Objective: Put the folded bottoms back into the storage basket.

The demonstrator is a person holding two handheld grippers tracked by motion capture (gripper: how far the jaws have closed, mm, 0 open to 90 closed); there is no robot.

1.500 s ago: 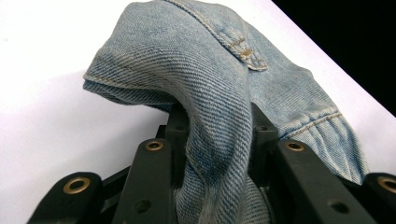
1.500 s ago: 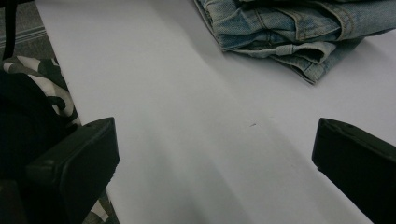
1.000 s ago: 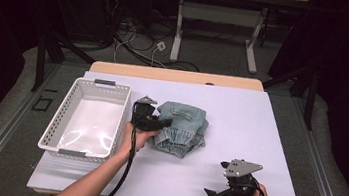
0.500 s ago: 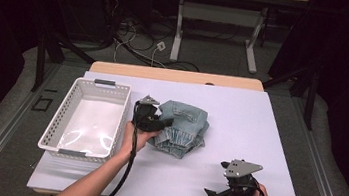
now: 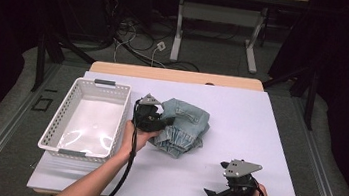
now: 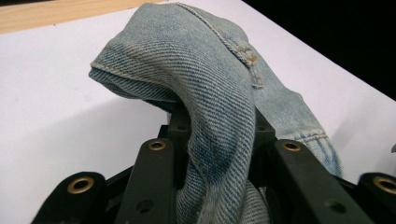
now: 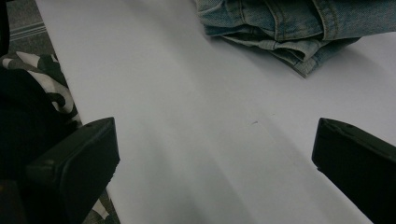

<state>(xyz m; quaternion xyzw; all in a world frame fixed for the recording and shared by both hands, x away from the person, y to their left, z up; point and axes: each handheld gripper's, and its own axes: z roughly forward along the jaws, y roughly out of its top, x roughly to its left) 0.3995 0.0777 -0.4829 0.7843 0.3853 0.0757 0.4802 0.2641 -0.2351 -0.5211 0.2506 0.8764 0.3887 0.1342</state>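
Jeans (image 5: 183,125) are lying bunched on the counter (image 5: 258,138), left tool (image 5: 167,123) clamping a fold; right tool (image 5: 211,194) is gaping empty; basket (image 5: 57,136) awaiting them, probably.

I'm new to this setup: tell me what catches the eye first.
The folded jeans at mid-table, a fold of them pinched in the left gripper. Left of them stands an empty white basket. The right gripper rests open near the table's front right corner.
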